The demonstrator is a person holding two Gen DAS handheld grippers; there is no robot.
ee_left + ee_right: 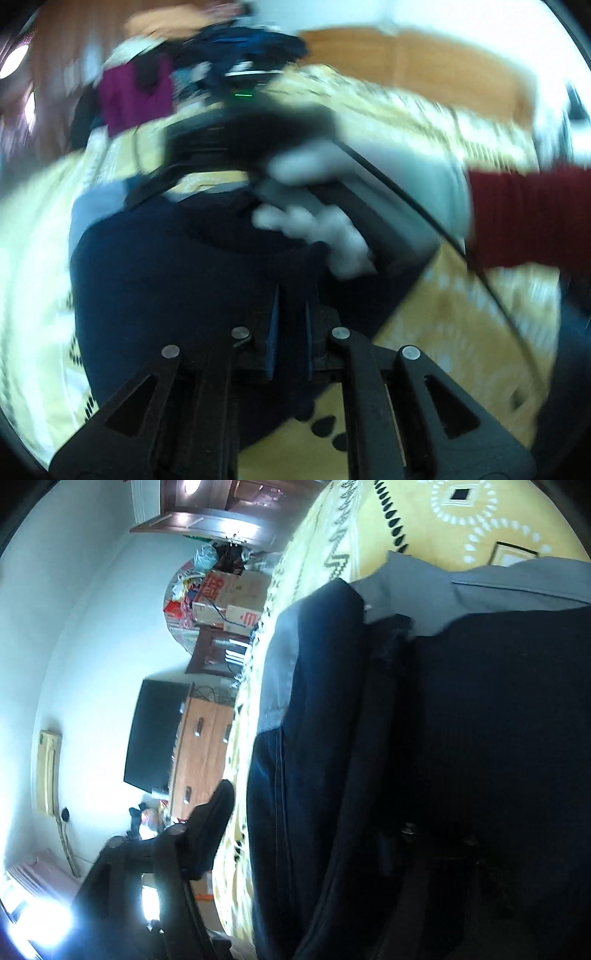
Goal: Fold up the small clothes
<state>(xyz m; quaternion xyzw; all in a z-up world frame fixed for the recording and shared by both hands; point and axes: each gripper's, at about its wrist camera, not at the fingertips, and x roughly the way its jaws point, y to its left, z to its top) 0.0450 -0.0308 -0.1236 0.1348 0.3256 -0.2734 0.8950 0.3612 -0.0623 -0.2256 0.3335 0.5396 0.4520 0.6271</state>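
Note:
A navy garment [166, 277] with a pale grey panel lies on the yellow patterned bedspread [443, 332]. My left gripper [291, 295] sits over its near part, blue pads almost together with dark cloth filling the narrow gap. This view is blurred. A white-gloved hand [369, 166] with a red sleeve holds the right tool over the garment's far edge. In the rolled right wrist view, the navy garment [480, 720] and its grey panel [406, 587] drape across my right gripper [314, 801]. One finger [210, 830] stands clear beside the cloth. The other is hidden beneath it.
A pile of clothes [243, 44] with a magenta piece [136, 96] lies at the far end of the bed. Beyond the bedspread [461, 513] edge are a dark screen [155, 734], a wooden cabinet [199, 753] and stacked boxes [221, 590].

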